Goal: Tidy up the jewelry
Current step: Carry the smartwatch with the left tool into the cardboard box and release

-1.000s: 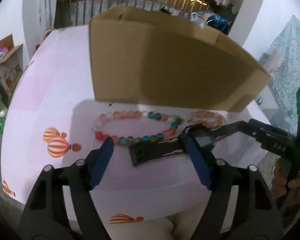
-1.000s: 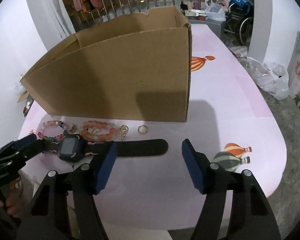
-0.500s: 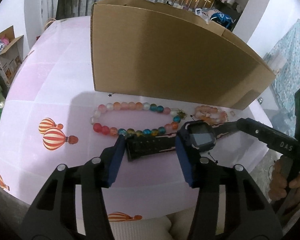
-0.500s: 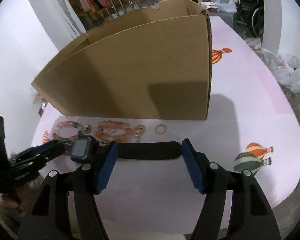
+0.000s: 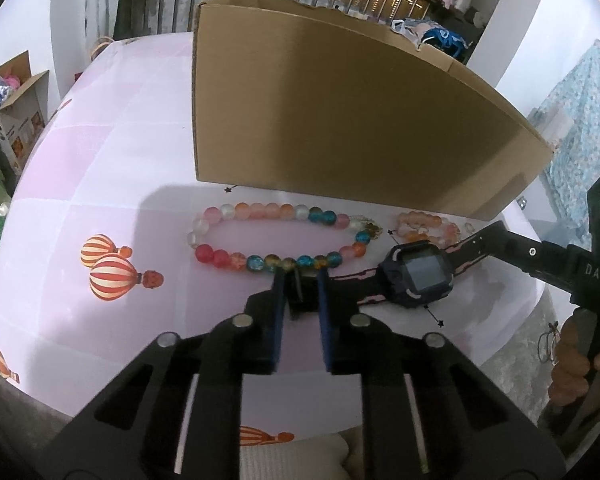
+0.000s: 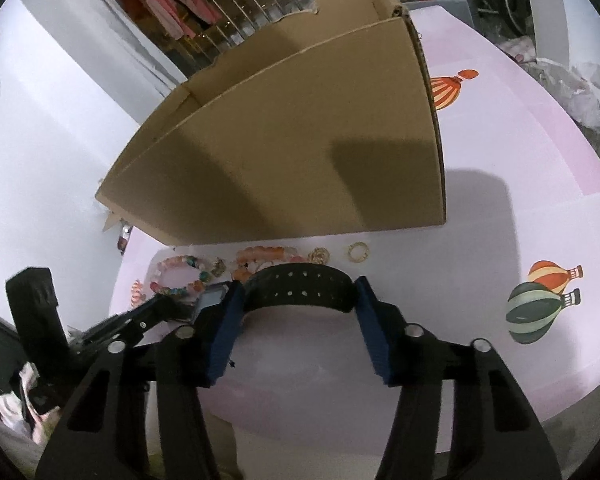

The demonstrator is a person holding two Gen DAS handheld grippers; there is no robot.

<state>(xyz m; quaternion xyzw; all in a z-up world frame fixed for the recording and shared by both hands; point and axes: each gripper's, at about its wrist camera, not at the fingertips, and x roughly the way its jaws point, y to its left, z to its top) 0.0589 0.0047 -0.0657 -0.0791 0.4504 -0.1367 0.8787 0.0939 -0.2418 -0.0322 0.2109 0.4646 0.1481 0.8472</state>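
A black watch (image 5: 418, 276) with a pink-edged strap lies on the pink table in front of a tall cardboard box (image 5: 340, 120). My left gripper (image 5: 300, 292) is shut on the left end of the watch strap. My right gripper (image 6: 298, 300) has its pads pressed on both ends of the other strap half (image 6: 300, 286), which arches up between them. A multicoloured bead bracelet (image 5: 276, 236) and a pink-orange bead bracelet (image 5: 426, 226) lie just beyond the watch. Two gold rings (image 6: 358, 251) lie by the box in the right wrist view.
The cardboard box (image 6: 300, 140) stands close behind the jewelry, open at the top. The tablecloth has balloon prints (image 5: 112, 268). The table's front edge is near both grippers. Boxes and clutter sit on the floor at the left (image 5: 8, 112).
My left gripper closed from wide open onto the left strap end. My right gripper moved in and narrowed onto the right strap, which now bows upward.
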